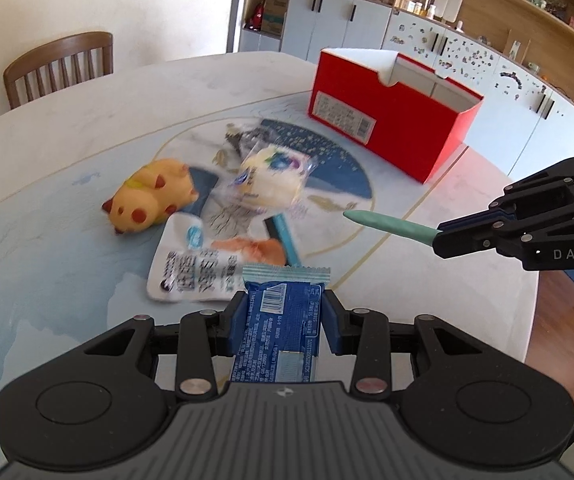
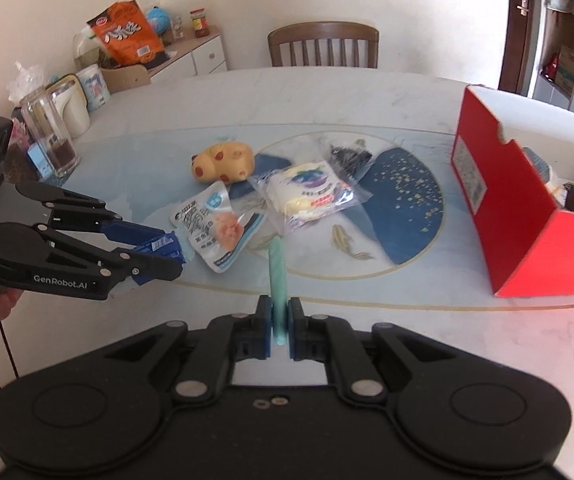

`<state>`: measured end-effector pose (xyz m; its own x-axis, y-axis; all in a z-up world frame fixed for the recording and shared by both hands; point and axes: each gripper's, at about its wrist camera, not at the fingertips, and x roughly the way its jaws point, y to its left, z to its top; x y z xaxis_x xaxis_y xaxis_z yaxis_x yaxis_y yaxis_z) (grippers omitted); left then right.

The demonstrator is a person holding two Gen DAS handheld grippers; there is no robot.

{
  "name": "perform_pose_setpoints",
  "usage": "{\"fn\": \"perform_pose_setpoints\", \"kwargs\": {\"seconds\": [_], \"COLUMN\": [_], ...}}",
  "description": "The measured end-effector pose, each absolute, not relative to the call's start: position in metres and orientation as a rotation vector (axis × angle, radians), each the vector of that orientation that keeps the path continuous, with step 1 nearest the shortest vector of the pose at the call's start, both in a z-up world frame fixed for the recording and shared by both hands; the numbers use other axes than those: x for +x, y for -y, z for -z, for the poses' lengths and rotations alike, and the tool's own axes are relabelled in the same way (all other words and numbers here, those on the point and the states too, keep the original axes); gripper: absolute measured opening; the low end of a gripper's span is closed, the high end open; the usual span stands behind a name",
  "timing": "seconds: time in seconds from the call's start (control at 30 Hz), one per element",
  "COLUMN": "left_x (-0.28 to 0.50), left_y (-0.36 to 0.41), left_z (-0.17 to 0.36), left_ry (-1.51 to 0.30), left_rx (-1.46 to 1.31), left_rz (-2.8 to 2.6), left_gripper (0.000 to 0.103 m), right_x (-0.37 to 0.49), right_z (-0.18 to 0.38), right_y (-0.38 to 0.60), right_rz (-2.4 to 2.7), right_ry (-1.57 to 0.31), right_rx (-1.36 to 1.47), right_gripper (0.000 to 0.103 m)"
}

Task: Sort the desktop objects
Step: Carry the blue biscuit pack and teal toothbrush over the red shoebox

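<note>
Flat foil snack packet (image 1: pixel 277 332): dark blue, white print and barcode, pale teal striped crimp. Slim tapered stick (image 2: pixel 277 280): mint green. Soft rubber animal toy (image 2: pixel 223 162): yellow, red-brown spots. Open cardboard box (image 1: pixel 383 128) at 1 o'clock: red outside, white inside, white label. Round tabletop (image 1: pixel 47 160): pale marbled, navy disc speckled gold, thin gold ring.

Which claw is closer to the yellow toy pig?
The left claw, holding a blue packet just short of the toy pig. The right claw, gripping a green stick, is farther away.
</note>
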<state>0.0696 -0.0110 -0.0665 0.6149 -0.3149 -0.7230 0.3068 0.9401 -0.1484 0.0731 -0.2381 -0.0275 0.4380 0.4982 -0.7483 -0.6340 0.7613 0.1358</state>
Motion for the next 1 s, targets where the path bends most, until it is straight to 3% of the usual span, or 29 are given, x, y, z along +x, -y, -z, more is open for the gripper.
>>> {"fn": "perform_pose_setpoints", "kwargs": {"seconds": [1.0], "left_x": [0.139], "left_y": [0.105], "left_z": [-0.014], "left_ry": [-0.726], "left_rx": [0.033], "left_rz": [0.459], "left_gripper": [0.037], "right_x": [0.111], "right_z": [-0.035], "right_y": [0.32], "right_rz": [-0.524], "right_ry": [-0.749], "right_rx": [-0.068], "right_gripper": [0.007]}}
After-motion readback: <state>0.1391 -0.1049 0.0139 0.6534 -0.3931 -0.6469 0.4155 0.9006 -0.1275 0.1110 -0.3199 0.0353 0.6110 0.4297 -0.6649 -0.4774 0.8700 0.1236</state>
